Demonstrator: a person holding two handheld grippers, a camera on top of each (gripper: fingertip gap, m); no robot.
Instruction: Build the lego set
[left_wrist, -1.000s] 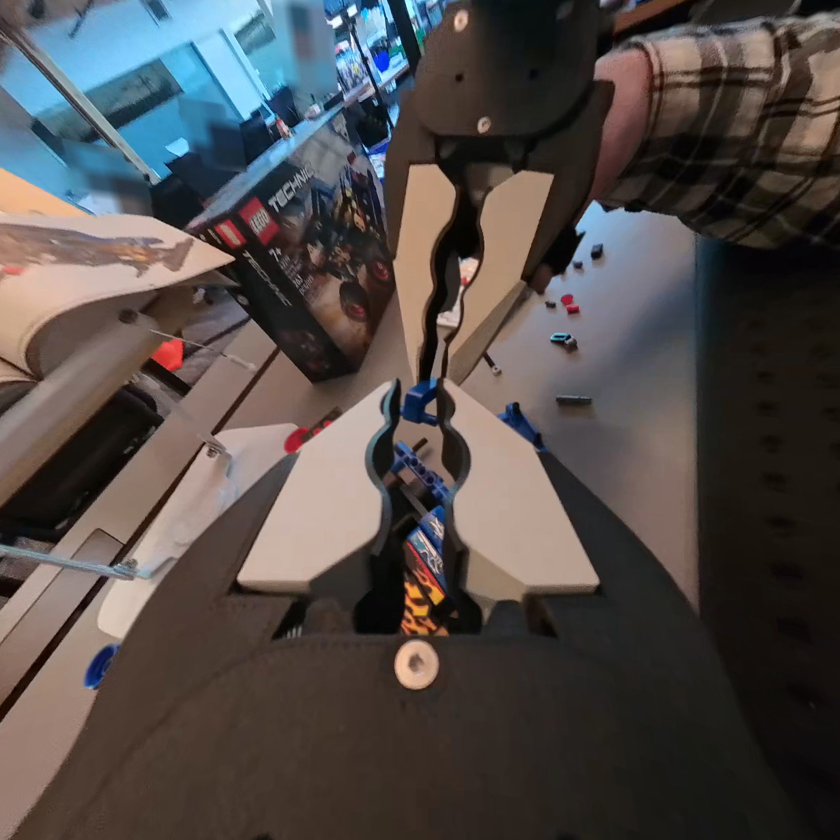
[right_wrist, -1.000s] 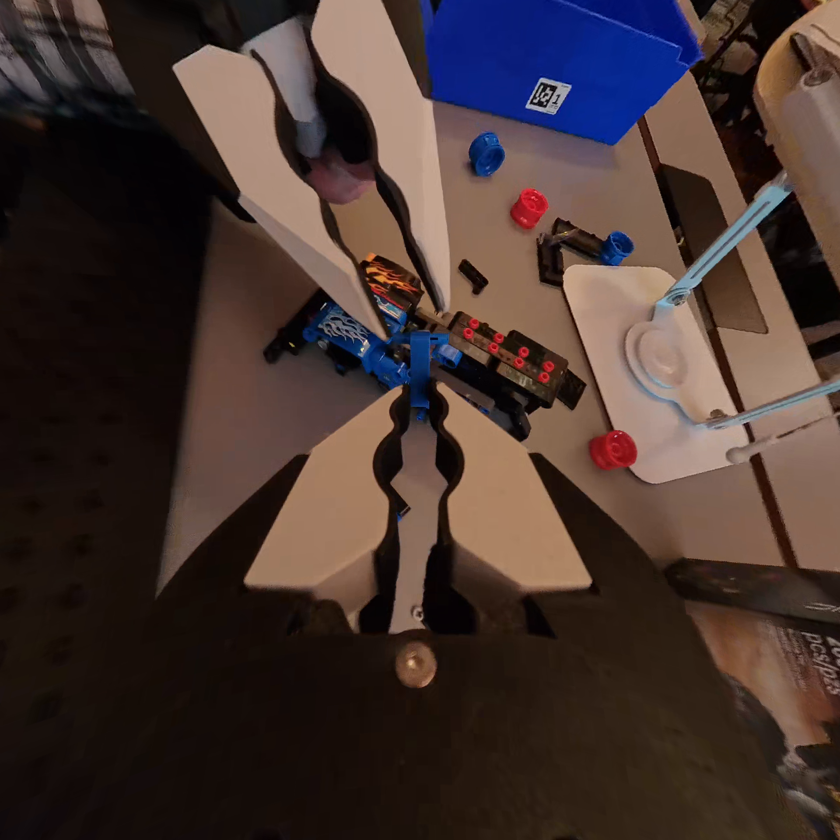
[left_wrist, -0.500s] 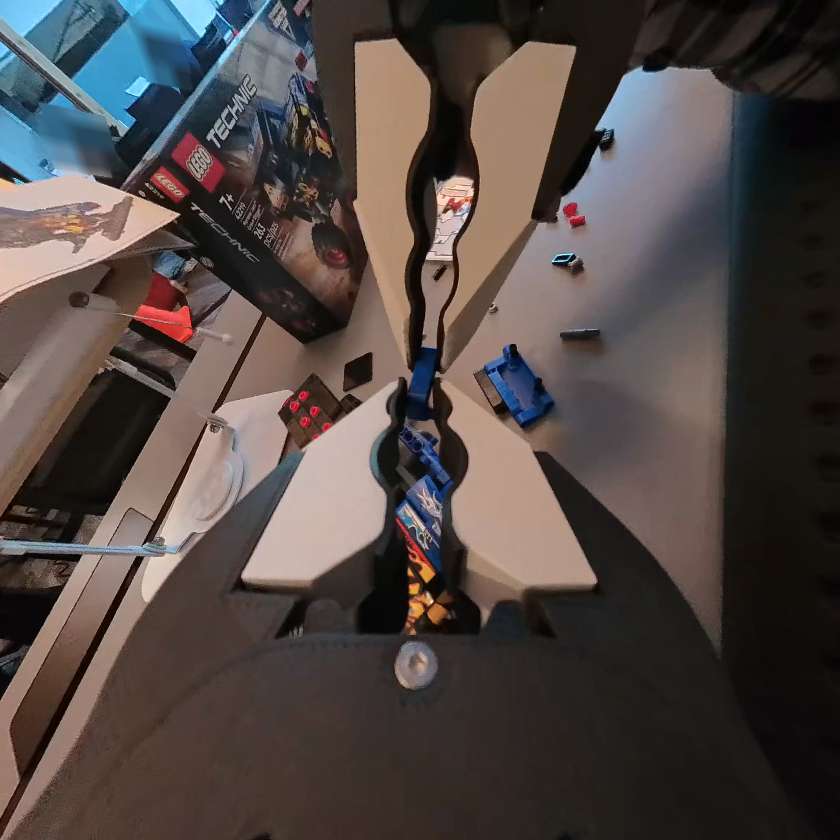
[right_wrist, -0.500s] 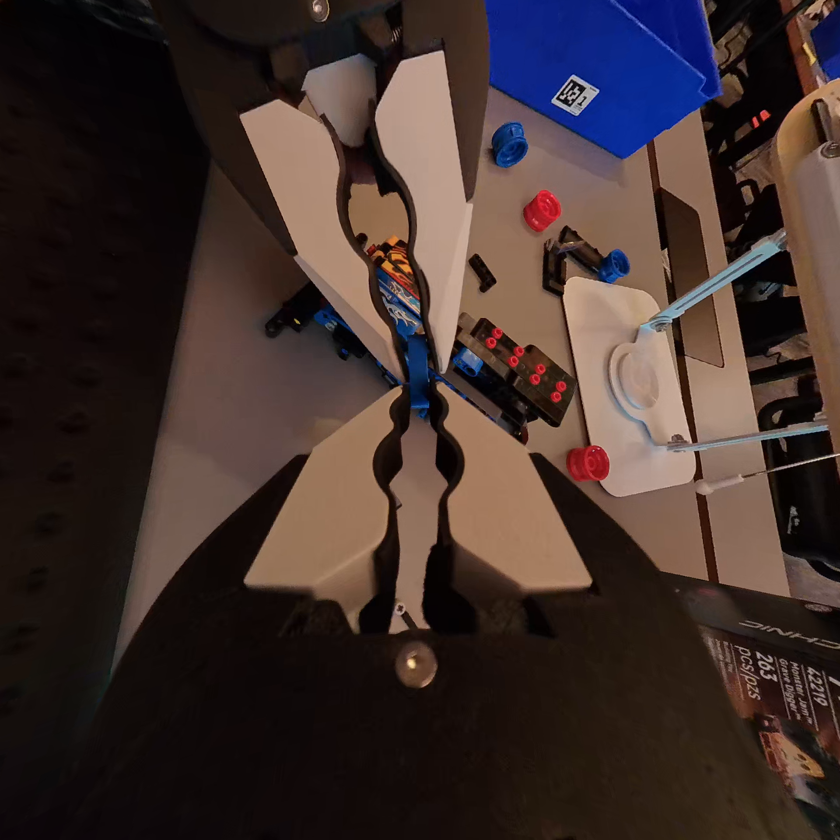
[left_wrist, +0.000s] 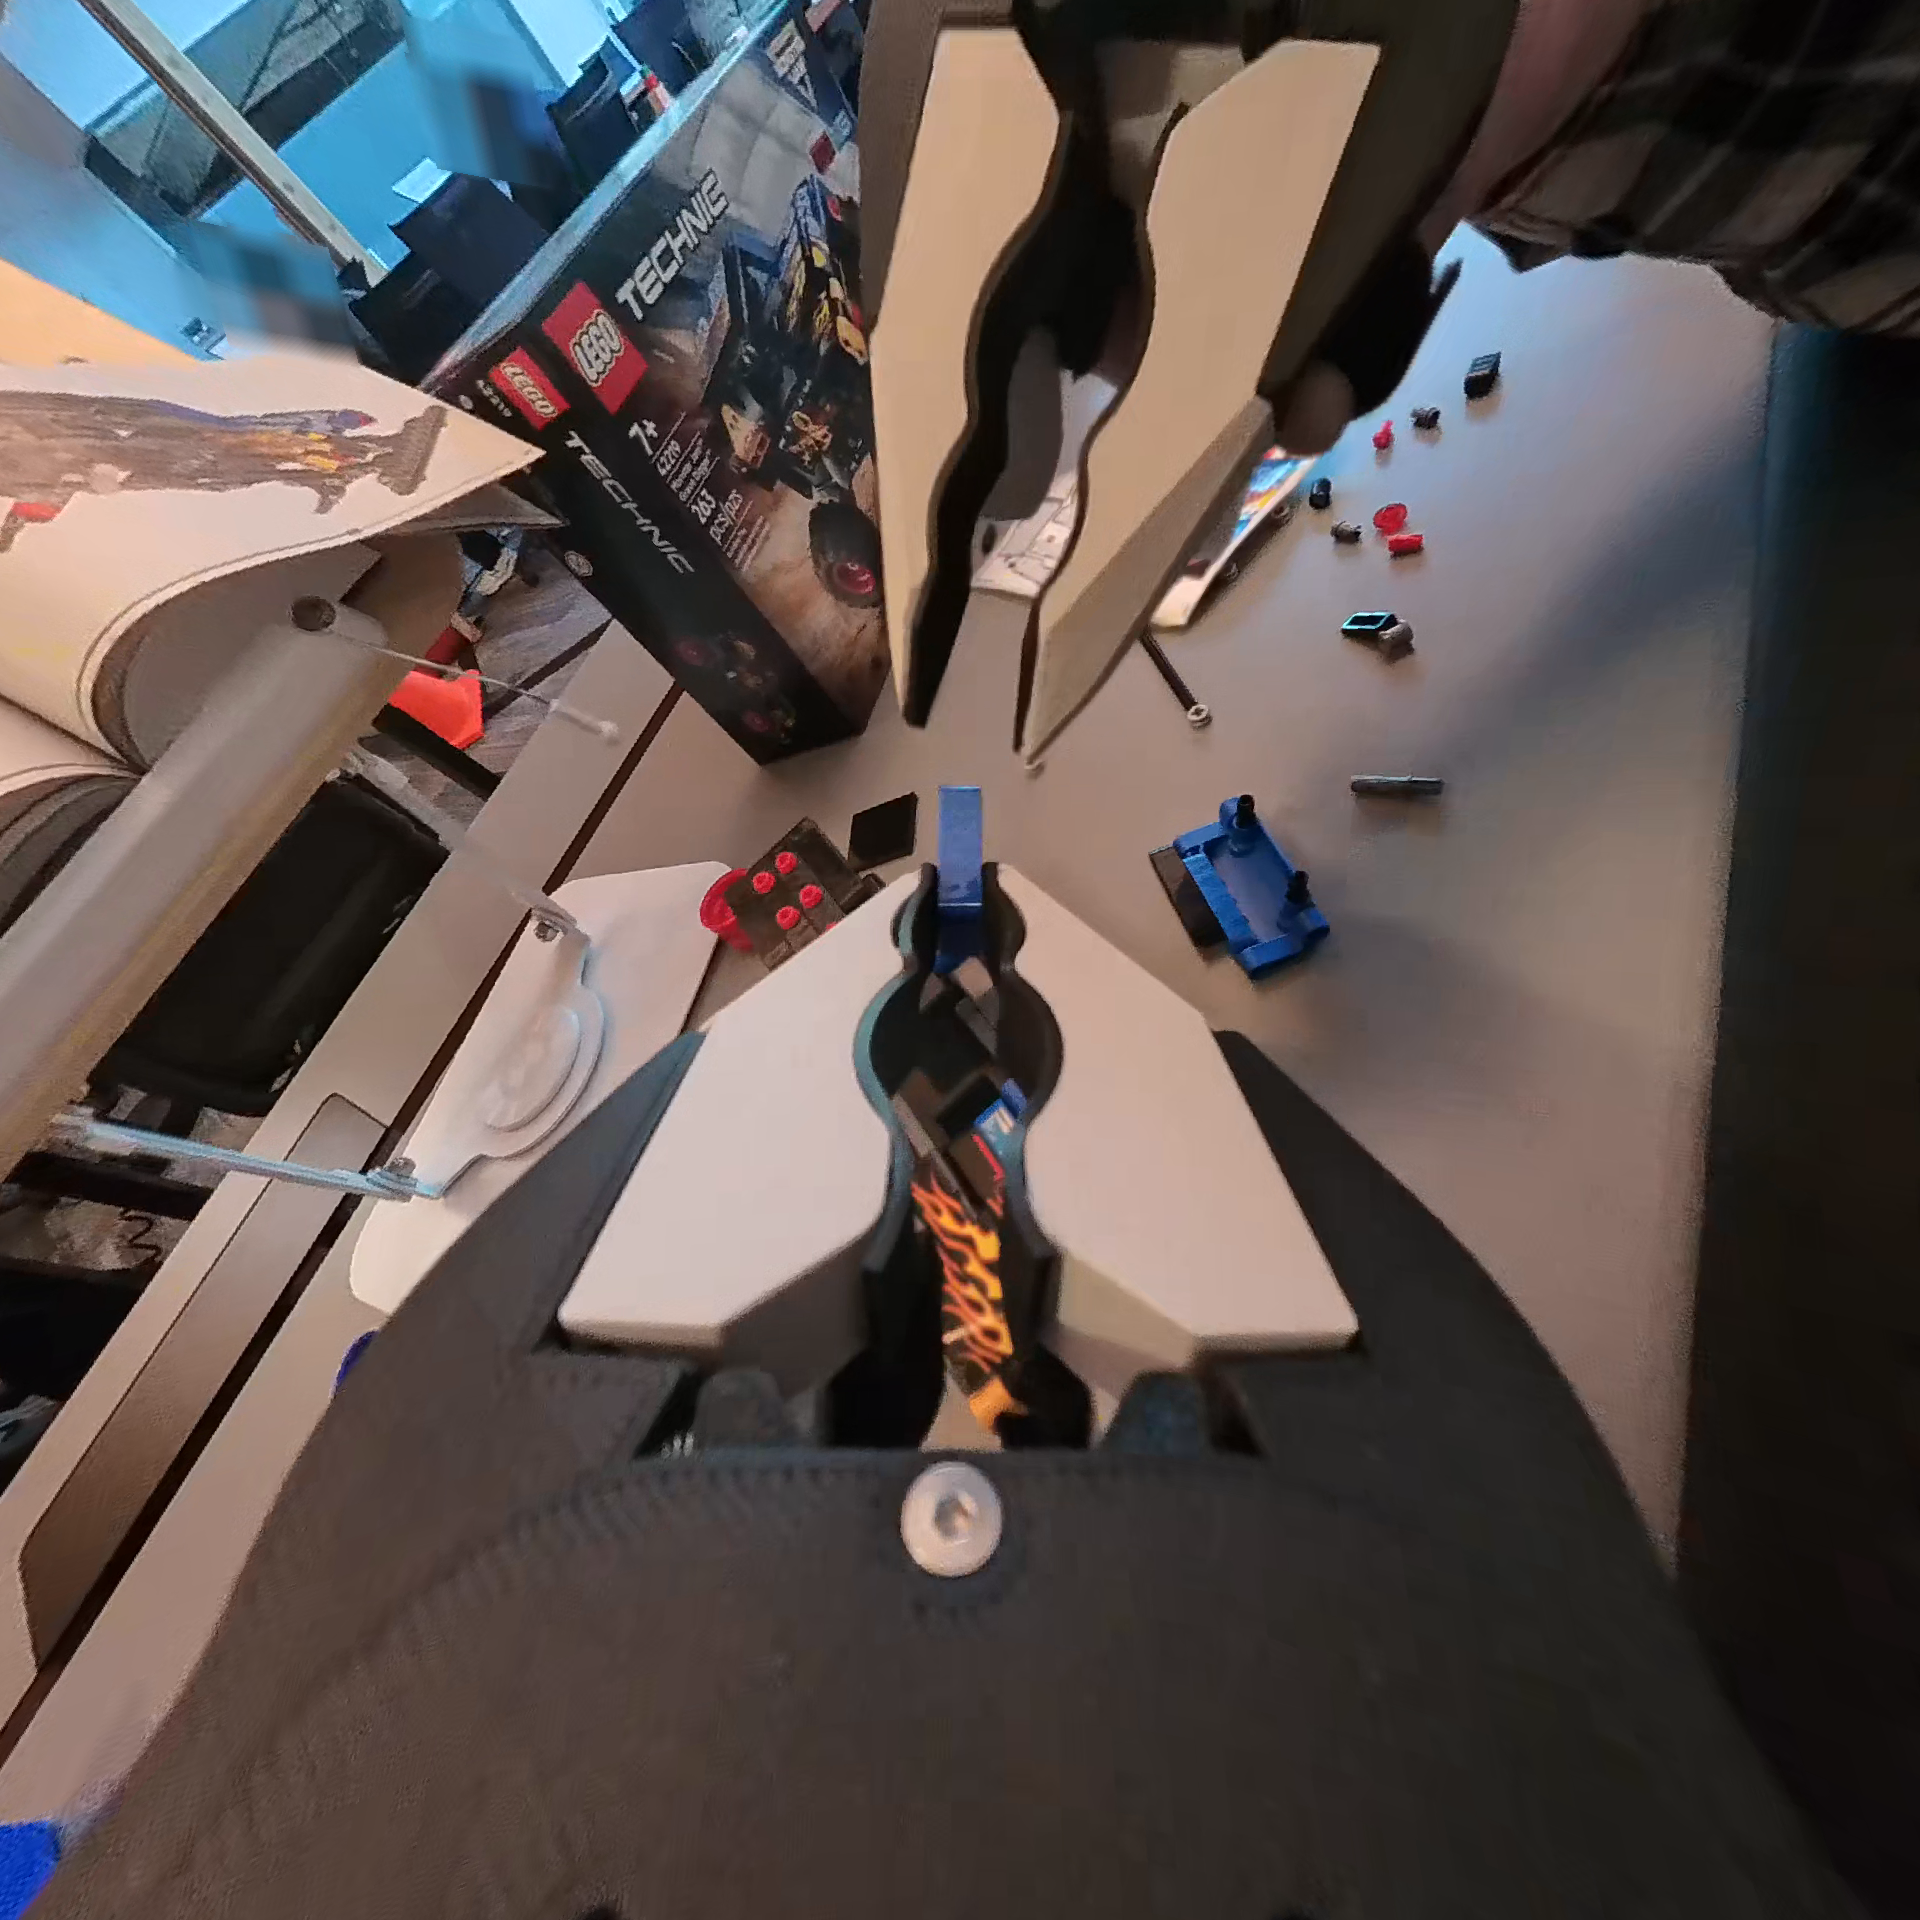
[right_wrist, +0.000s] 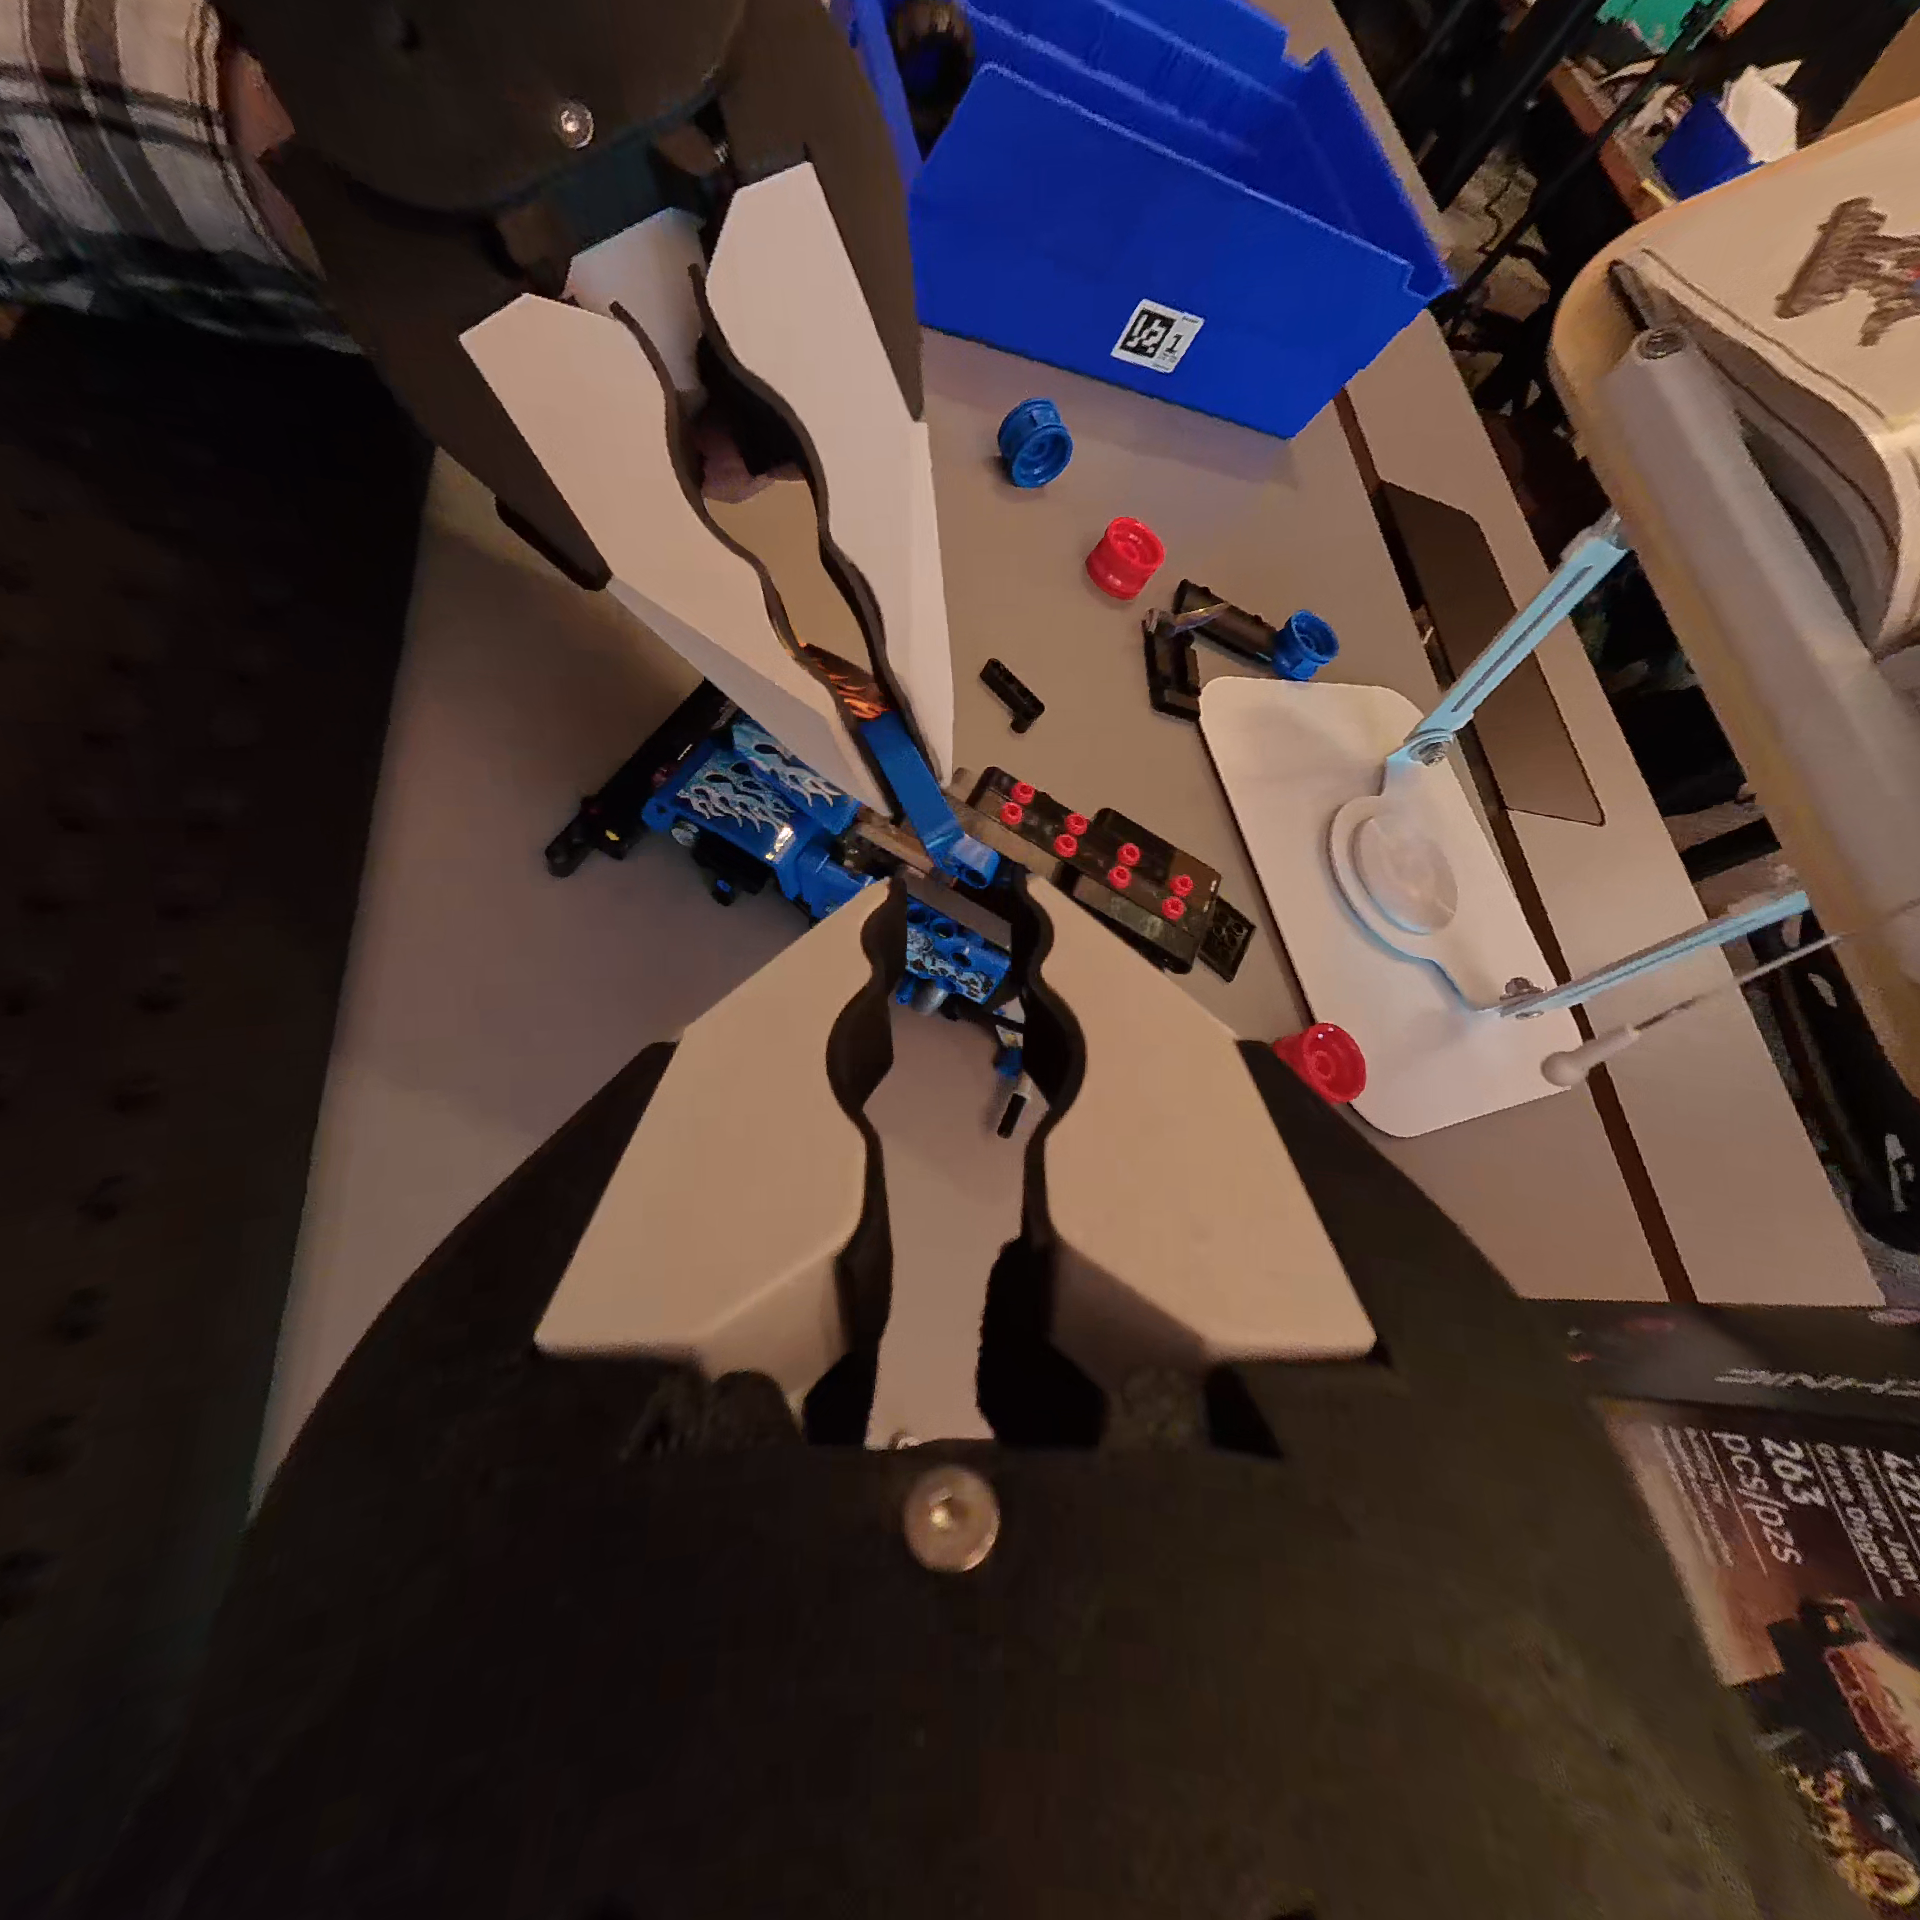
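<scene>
The left gripper (left_wrist: 958, 894) clamps the blue-and-black lego model (left_wrist: 961, 1060), its blue beam (left_wrist: 958, 831) poking past the fingertips. The right gripper (right_wrist: 954, 894) hangs empty, jaws narrowly parted, just off that beam. Loose pieces (left_wrist: 1242, 899) dot the grey table (left_wrist: 1507, 987).

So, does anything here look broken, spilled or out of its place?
Nothing looks broken or spilled. One small oddity: a red wheel hub sits against the edge of the white stand base, apart from the other loose wheels. The left gripper grips the blue beam; the right gripper is open.
</scene>
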